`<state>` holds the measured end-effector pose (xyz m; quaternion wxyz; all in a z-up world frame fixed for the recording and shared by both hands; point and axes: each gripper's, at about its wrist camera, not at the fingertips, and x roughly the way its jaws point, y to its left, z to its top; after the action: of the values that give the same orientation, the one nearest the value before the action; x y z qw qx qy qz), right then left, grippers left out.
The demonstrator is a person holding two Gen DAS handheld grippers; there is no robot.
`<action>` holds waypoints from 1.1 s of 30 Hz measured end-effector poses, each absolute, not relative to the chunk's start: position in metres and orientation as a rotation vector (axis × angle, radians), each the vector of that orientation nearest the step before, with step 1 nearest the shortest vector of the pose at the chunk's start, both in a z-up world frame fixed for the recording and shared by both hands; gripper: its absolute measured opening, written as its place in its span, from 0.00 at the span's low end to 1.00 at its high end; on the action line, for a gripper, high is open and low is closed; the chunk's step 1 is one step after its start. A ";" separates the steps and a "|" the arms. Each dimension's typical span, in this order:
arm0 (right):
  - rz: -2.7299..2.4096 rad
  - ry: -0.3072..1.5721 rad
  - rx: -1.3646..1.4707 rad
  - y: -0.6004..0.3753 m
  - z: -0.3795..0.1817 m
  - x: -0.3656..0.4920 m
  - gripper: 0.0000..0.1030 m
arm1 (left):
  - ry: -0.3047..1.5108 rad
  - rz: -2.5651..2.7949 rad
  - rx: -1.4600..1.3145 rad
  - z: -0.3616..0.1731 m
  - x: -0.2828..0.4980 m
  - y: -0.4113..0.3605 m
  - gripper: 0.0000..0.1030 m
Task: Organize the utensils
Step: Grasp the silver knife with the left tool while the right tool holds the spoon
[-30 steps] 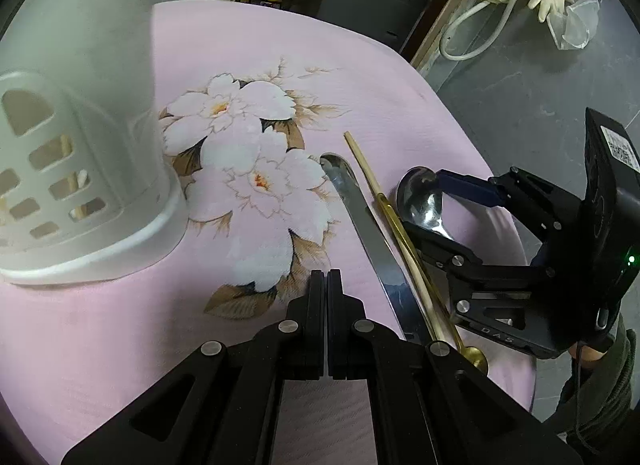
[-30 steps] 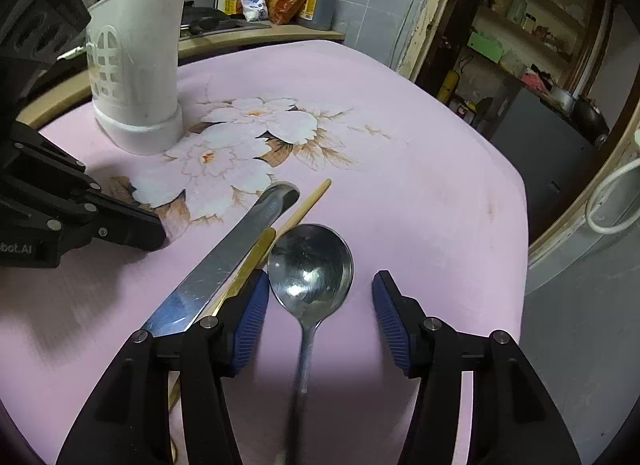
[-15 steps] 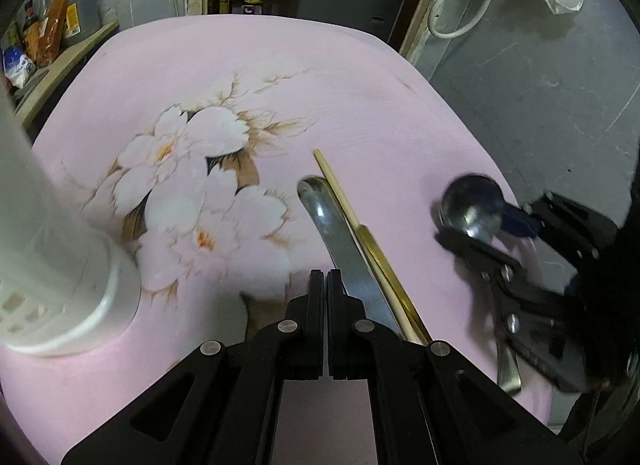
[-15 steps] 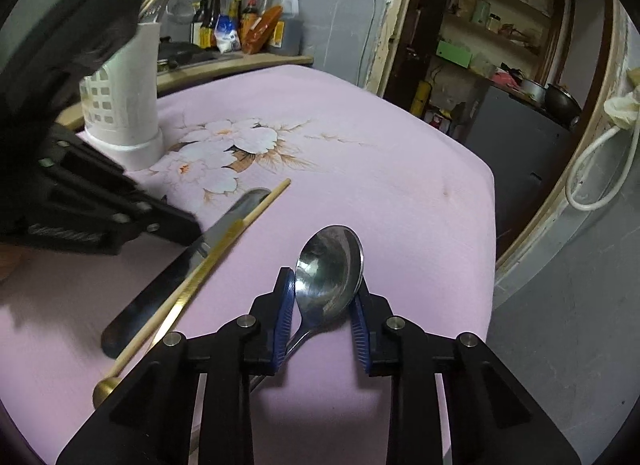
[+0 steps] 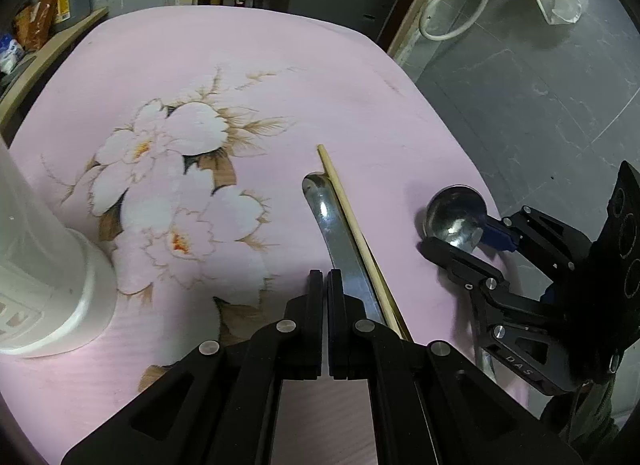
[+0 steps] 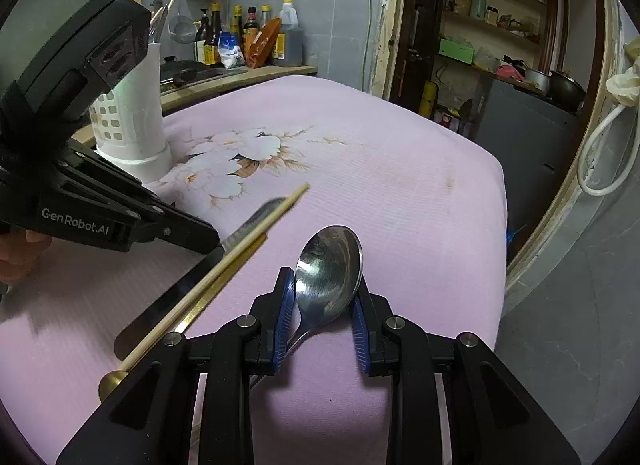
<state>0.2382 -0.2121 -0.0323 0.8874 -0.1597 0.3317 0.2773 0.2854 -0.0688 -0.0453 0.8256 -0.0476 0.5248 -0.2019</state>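
Our right tool (image 6: 323,309) pinches the shiny round metal spoon (image 6: 329,267) above the pink desk (image 6: 392,185). Our left tool (image 5: 324,293) is closed, empty. We should carry it steadily toward the white holey plastic cup (image 6: 130,121) at ten o'clock.

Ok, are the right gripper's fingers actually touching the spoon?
Touching. The right wrist view shows the right gripper with both blue-padded fingers pressed against the sides of the spoon bowl, with no gap visible on either side.
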 end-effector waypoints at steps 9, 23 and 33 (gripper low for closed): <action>0.587 0.685 -0.318 -0.218 -0.033 0.238 0.24 | 1.108 -0.464 -0.058 -0.041 0.286 -0.079 0.08; 0.589 0.684 -0.311 -0.220 -0.033 0.237 0.24 | 1.091 -0.448 -0.025 -0.046 0.300 -0.099 0.17; 0.572 0.697 -0.294 -0.222 -0.033 0.233 0.24 | 1.096 -0.382 0.086 -0.044 0.301 -0.120 0.18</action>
<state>0.2334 -0.2219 -0.0331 0.8896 -0.1415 0.3357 0.2756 0.3013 -0.1201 -0.0439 0.8354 0.0404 0.5177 -0.1802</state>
